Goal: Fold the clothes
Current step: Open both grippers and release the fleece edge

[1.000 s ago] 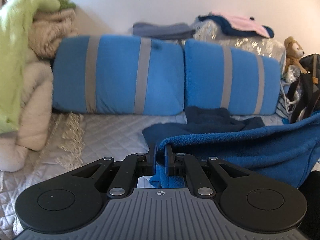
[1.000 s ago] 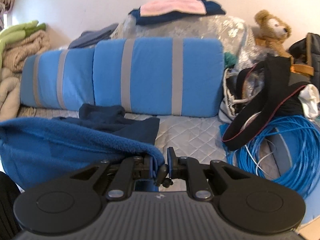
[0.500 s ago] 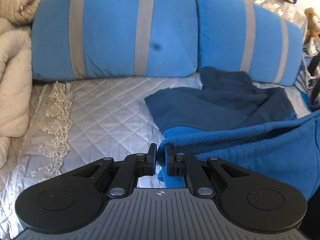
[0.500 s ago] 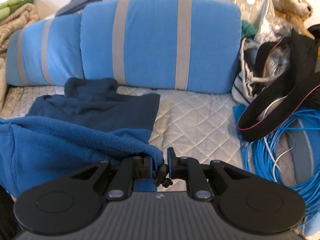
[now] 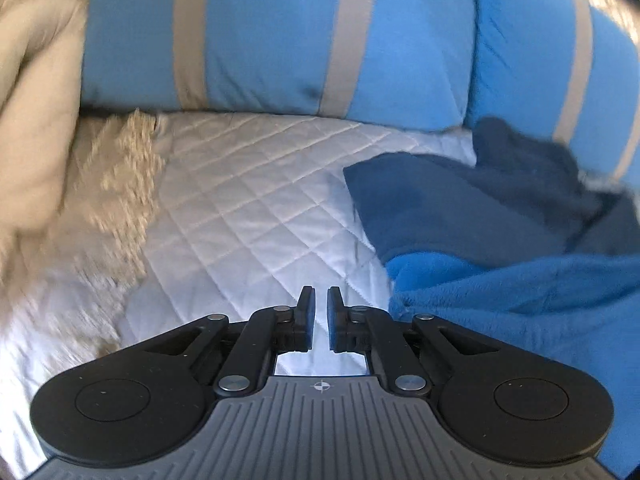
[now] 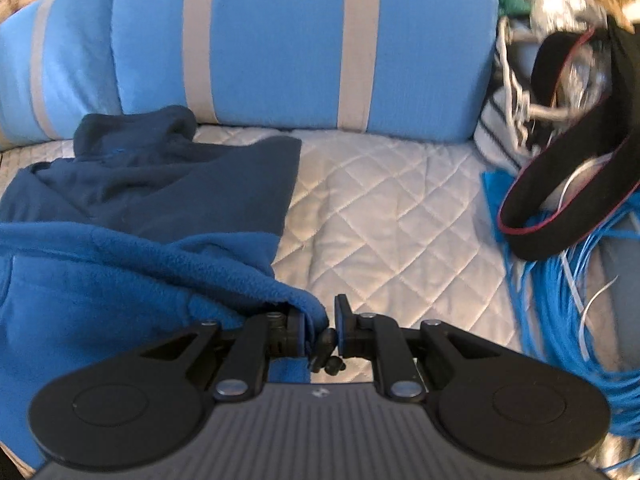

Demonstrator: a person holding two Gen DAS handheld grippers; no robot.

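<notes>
A bright blue fleece garment (image 5: 540,304) lies bunched on the quilted bed cover, partly over a navy garment (image 5: 460,208). My left gripper (image 5: 318,300) is beside the fleece's left edge, its jaws a narrow gap apart with nothing between them. In the right wrist view my right gripper (image 6: 326,312) is shut on the fleece's (image 6: 120,280) right corner, with its black zipper pull (image 6: 326,344) hanging between the fingers. The navy garment (image 6: 180,184) lies behind it.
Blue pillows with grey stripes (image 5: 300,32) (image 6: 300,40) line the back. A beige blanket with lace fringe (image 5: 60,168) lies at left. A black strap (image 6: 560,200) and coiled blue cable (image 6: 580,300) lie at right on the white quilted cover (image 6: 380,220).
Both grippers lowered toward the bed. My left gripper let go of the fleece, which now lies to its right. My right gripper still holds its corner.
</notes>
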